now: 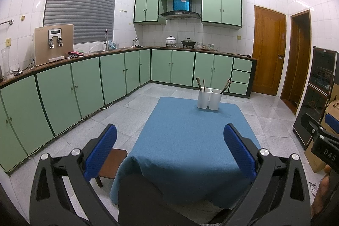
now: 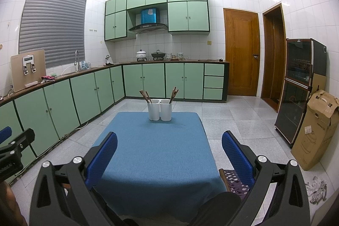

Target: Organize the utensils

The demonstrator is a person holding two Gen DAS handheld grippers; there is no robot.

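Blue cloth (image 1: 190, 141) covers the low worktop, and at its far end stand two white holders (image 1: 209, 99), touching side by side. Dark wooden utensils lean out of each: a few sticks (image 1: 200, 84) in the left holder, a few more (image 1: 226, 85) in the right one, tilted outward. From the right wrist view the same holders (image 2: 160, 112) sit at the far middle of the cloth (image 2: 152, 151).

Both tools hang over the near edge of the worktop, well apart from the holders. The left hand-held gripper (image 1: 169, 147) has its blue pads (image 1: 101, 151) spread wide with nothing between them. The right hand-held gripper (image 2: 169, 151) is likewise spread wide and empty. A small wooden stool (image 1: 112, 164) stands just left of the worktop, and a cardboard box (image 2: 315, 130) rests on the tiled floor at the right.
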